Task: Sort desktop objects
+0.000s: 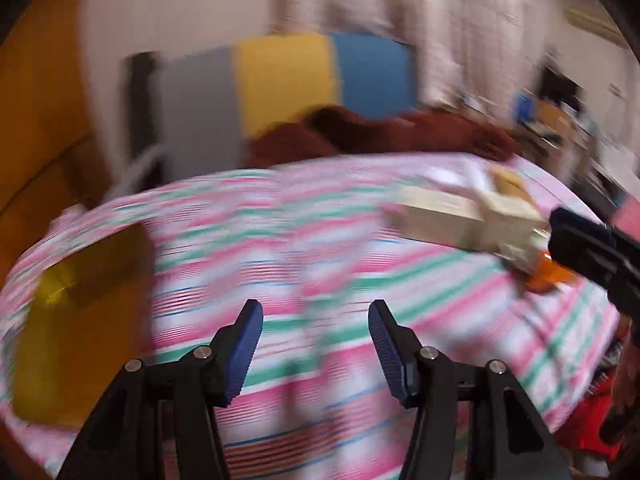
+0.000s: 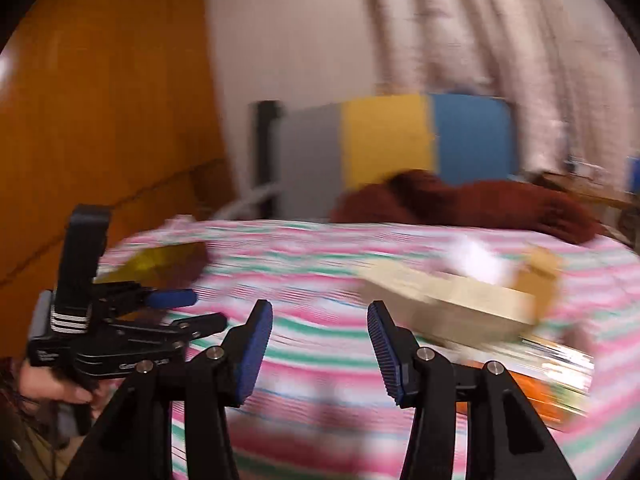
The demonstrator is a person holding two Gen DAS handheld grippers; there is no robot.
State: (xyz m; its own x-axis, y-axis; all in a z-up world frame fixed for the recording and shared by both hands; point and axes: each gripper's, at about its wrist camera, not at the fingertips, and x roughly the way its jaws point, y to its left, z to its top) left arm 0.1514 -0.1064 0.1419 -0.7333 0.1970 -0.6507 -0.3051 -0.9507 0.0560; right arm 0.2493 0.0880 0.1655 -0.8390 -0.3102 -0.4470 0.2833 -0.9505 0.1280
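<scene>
Both views are blurred by motion. A table under a pink, green and white striped cloth [image 1: 320, 240] carries a yellow-brown flat box [image 1: 80, 320] at the left and a beige box [image 1: 448, 220] at the right, with an orange thing [image 1: 548, 276] beside it. My left gripper [image 1: 316, 344] is open and empty above the cloth. My right gripper [image 2: 320, 348] is open and empty; it shows at the right edge of the left wrist view [image 1: 592, 248]. The beige box [image 2: 452, 304] lies right of it, the yellow-brown box [image 2: 160, 264] far left. The left gripper [image 2: 120, 328] shows at the left.
A dark red cloth [image 2: 460, 200] lies at the table's far edge. Grey, yellow and blue panels [image 2: 384, 140] stand behind it against a curtain. A wooden door [image 2: 100, 120] is at the left. An orange printed packet [image 2: 552, 384] lies in front of the beige box.
</scene>
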